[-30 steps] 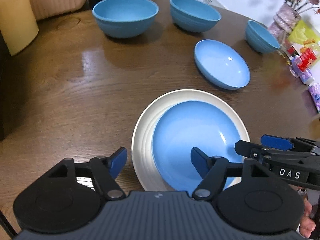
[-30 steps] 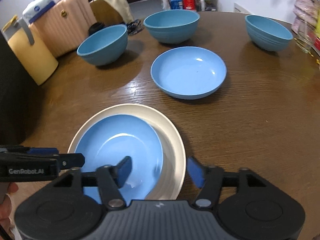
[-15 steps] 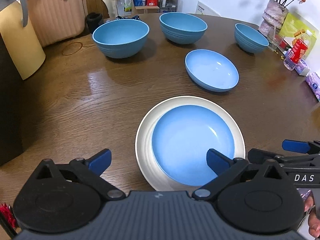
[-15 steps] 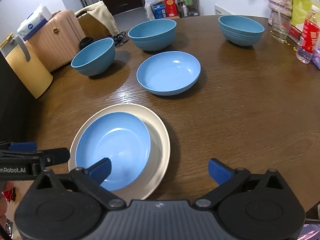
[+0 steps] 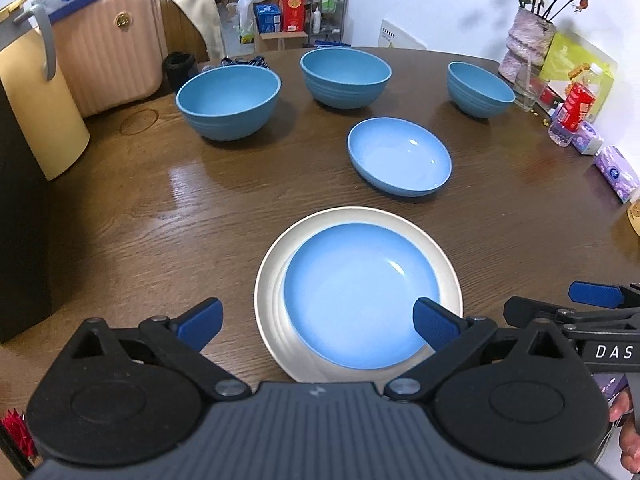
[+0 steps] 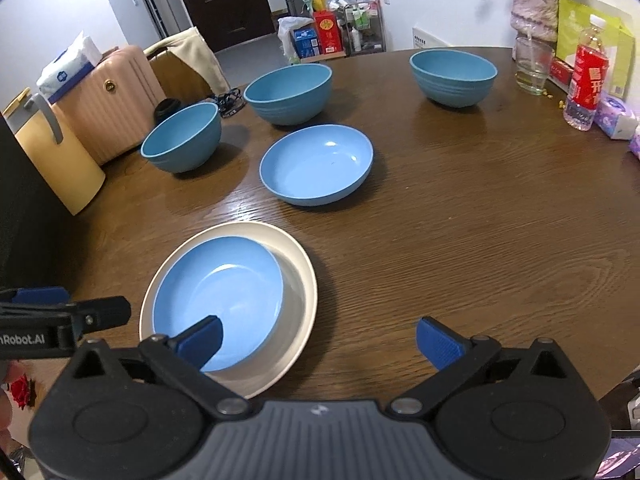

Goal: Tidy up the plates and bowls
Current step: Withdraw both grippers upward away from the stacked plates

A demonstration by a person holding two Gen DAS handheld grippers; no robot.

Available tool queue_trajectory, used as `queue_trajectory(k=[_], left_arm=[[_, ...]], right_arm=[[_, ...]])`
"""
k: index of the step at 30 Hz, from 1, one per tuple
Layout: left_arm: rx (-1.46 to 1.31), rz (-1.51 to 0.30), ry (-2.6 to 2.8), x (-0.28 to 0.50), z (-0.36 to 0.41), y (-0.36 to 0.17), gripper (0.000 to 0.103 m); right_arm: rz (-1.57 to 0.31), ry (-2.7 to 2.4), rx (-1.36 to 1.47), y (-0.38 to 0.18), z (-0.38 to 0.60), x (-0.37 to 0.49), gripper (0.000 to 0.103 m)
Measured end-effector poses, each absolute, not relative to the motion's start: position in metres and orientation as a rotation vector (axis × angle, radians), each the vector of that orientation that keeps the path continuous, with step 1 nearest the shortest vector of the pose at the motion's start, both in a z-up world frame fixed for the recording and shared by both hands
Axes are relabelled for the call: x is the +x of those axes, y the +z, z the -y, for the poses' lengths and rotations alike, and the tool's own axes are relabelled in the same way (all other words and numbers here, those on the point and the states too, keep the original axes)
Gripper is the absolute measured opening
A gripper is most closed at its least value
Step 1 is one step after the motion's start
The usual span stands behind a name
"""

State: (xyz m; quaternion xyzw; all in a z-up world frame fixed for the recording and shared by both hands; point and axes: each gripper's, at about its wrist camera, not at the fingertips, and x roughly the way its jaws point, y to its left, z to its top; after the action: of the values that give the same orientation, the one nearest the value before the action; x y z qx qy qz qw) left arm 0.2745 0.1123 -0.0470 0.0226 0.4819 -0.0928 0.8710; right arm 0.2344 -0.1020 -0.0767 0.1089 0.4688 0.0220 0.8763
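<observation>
A blue plate (image 5: 356, 292) (image 6: 220, 292) rests inside a larger white plate (image 5: 269, 280) (image 6: 298, 280) near the table's front edge. My left gripper (image 5: 318, 322) hangs above its near rim, open wide, nothing between the fingers. My right gripper (image 6: 318, 338) is open too, just right of the stack and clear of it. A second shallow blue plate (image 5: 400, 160) (image 6: 318, 164) lies further back. Three deep blue bowls stand behind it: left (image 5: 228, 100) (image 6: 182, 138), middle (image 5: 346, 76) (image 6: 288, 92), right (image 5: 480, 88) (image 6: 454, 76).
The brown wooden table (image 5: 180, 216) (image 6: 480, 220) carries a vase (image 5: 528, 48), a glass (image 6: 532, 64), a red-labelled bottle (image 6: 586, 84) and tissue packs (image 5: 616, 172) along its right edge. A pink suitcase (image 5: 112, 44) and a yellow bin (image 5: 36, 112) stand off its left side.
Both grippers opened from part-open to wide and drew back and up from the stacked plates. The blue plate stays on the white one.
</observation>
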Motion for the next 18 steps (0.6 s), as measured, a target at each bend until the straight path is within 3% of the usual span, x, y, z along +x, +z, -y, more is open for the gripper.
queue_trajectory(k=[18], left_arm=[[0.046, -0.967, -0.191, 0.258, -0.101, -0.035, 0.103]], right_arm=[[-0.944, 0.021, 0.257, -0.07, 0.124, 0.22, 0.103]])
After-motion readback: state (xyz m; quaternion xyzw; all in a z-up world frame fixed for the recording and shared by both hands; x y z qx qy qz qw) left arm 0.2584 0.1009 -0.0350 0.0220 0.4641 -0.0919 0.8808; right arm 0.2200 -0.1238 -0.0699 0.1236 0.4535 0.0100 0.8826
